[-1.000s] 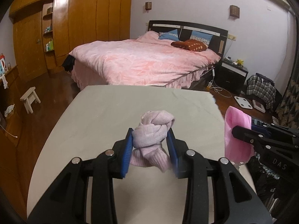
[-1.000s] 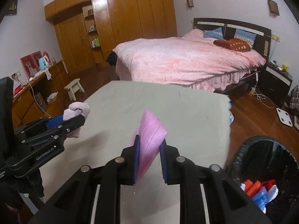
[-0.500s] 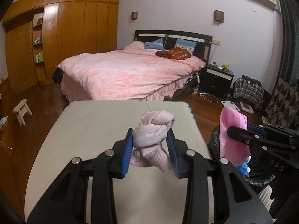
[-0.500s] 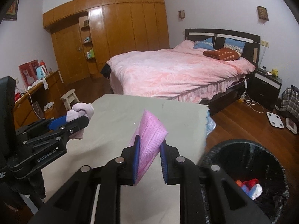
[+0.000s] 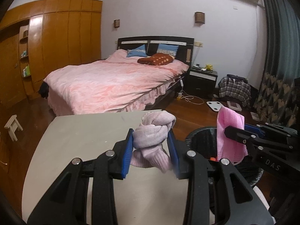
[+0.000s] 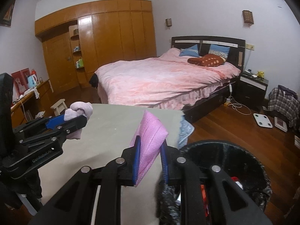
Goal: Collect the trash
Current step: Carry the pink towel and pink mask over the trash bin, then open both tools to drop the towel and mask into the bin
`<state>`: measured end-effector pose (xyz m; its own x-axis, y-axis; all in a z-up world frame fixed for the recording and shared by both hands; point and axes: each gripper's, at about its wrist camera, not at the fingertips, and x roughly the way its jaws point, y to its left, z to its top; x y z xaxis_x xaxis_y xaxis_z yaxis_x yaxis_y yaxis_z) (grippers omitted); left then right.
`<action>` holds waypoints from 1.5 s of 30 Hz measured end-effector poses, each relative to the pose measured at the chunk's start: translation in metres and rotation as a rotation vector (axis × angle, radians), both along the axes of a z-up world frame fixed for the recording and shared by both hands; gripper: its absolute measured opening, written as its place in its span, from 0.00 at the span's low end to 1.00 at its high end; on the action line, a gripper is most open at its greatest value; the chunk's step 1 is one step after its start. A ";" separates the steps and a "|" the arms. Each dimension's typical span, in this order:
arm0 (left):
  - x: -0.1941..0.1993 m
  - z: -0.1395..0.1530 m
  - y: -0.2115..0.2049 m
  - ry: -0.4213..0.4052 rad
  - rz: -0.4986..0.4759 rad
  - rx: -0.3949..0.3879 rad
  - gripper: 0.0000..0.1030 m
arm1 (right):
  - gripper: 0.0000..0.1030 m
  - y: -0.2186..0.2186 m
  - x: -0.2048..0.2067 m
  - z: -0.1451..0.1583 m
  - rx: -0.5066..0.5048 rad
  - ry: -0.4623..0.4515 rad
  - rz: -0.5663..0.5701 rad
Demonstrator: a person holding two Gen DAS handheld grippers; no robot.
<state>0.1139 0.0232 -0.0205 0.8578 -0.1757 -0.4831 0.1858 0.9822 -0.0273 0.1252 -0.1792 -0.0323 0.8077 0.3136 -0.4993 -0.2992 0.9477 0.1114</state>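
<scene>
Over the right edge of the table (image 5: 78, 142), in the left wrist view, the left tongs (image 5: 151, 146) hold a knotted pale purple sock (image 5: 151, 136) tight between their blue pads. The sock is up in the air, not lying on the table. Just to the right, the right tongs (image 5: 227, 130) pinch a pink cloth (image 5: 229, 129), and it hangs over the black trash bin (image 5: 198, 136) that stands on the floor beside the table.

Above the near rim of the bin (image 6: 225, 146), in the right wrist view, the right tongs (image 6: 150, 157) are closed on the folded pink cloth (image 6: 151, 138). The bin sits just right of the table's right edge (image 6: 116, 123) and already has some red and white bits inside. On the left, the left tongs (image 6: 78, 121) carry the sock (image 6: 79, 110) above the table.

I think the step now is carrying both things to the bin. Next, each thing needs to be right over the bin's open mouth. Then the tongs should open so it drops in. The sock looks farther away, so it needs more of a move.
</scene>
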 end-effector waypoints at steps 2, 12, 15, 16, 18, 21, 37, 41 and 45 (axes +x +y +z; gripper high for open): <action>-0.001 0.001 -0.008 -0.003 -0.017 -0.001 0.33 | 0.19 -0.009 -0.003 0.001 0.000 -0.004 -0.014; -0.002 0.004 -0.050 -0.014 -0.098 0.007 0.33 | 0.19 -0.049 -0.016 0.001 0.001 -0.011 -0.085; -0.002 0.003 -0.059 -0.014 -0.120 0.007 0.33 | 0.19 -0.060 -0.018 0.000 -0.002 -0.012 -0.107; -0.002 0.003 -0.062 -0.013 -0.126 0.007 0.33 | 0.19 -0.062 -0.018 0.000 -0.004 -0.012 -0.112; -0.001 0.002 -0.070 -0.010 -0.142 0.009 0.33 | 0.19 -0.068 -0.020 0.000 -0.007 -0.011 -0.122; 0.000 0.001 -0.081 -0.007 -0.164 0.005 0.33 | 0.19 -0.076 -0.020 -0.002 -0.012 -0.009 -0.138; 0.018 -0.021 -0.148 0.016 -0.276 0.026 0.33 | 0.19 -0.132 -0.016 -0.023 -0.030 0.027 -0.245; 0.025 -0.026 -0.160 0.018 -0.294 0.028 0.33 | 0.19 -0.143 -0.015 -0.028 -0.032 0.033 -0.263; 0.033 -0.032 -0.175 0.026 -0.312 0.034 0.33 | 0.19 -0.154 -0.012 -0.034 -0.029 0.044 -0.286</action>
